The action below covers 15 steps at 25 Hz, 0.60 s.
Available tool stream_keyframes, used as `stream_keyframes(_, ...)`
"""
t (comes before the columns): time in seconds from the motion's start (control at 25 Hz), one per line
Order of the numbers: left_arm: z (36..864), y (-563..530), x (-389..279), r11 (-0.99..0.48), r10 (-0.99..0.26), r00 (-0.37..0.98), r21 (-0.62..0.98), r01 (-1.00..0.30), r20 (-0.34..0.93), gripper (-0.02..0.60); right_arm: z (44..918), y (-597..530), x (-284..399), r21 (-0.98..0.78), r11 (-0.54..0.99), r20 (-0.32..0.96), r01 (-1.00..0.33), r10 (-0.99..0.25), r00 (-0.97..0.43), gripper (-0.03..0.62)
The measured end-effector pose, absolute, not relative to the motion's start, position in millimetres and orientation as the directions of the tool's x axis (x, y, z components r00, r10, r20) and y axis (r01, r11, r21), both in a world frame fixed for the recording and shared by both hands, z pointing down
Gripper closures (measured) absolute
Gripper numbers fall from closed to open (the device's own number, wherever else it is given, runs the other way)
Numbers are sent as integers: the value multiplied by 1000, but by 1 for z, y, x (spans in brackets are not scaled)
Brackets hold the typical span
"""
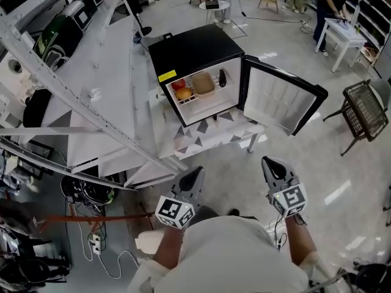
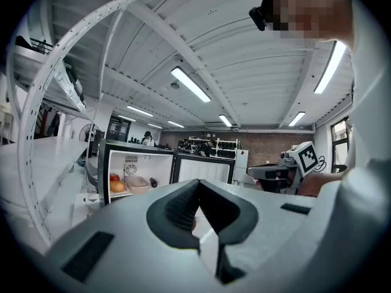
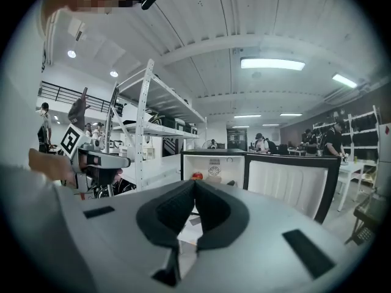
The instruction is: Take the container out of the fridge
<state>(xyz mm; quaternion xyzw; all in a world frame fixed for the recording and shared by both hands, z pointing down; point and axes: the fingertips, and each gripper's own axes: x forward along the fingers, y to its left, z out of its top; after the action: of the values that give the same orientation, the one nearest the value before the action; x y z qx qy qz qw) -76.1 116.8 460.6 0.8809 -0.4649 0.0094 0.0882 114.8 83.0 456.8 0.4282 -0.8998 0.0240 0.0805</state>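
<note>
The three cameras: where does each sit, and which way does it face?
Head view: on the person's head, looking steeply down at the open fridge; shows the left gripper, right gripper and forearms.
Left gripper view: on the left gripper, looking along its shut jaws toward the fridge; right gripper at right.
Right gripper view: on the right gripper, along its shut jaws toward the fridge; left gripper at left.
Shared: all three see the fridge.

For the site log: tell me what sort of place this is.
Probably a lab or workshop: metal shelving loaded with equipment, a fridge open on a low table, a person at a white workbench.
</note>
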Motion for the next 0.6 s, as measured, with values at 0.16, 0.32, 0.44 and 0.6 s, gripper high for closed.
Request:
stream_keyframes(0.16, 468, 116, -69, -546, -818, 561, 137, -827, 127, 580, 463, 80, 117, 21, 639, 165, -769, -761, -627, 588)
stream_keyframes(0.32, 472, 105, -70, -543, -817, 559, 135, -829, 143, 580, 472, 68, 117, 8, 639, 173, -770, -759, -628, 588)
stream_keyframes(0.44, 476, 91, -71, -558, -804, 576, 147, -817, 150, 580, 477, 57, 116, -16, 627, 183, -779, -764, -618, 588)
stream_keyframes(0.6, 481, 64, -71, -589, -777, 612, 171, -790, 150, 580, 479, 36, 114, 12, 614, 205, -789, -774, -599, 588)
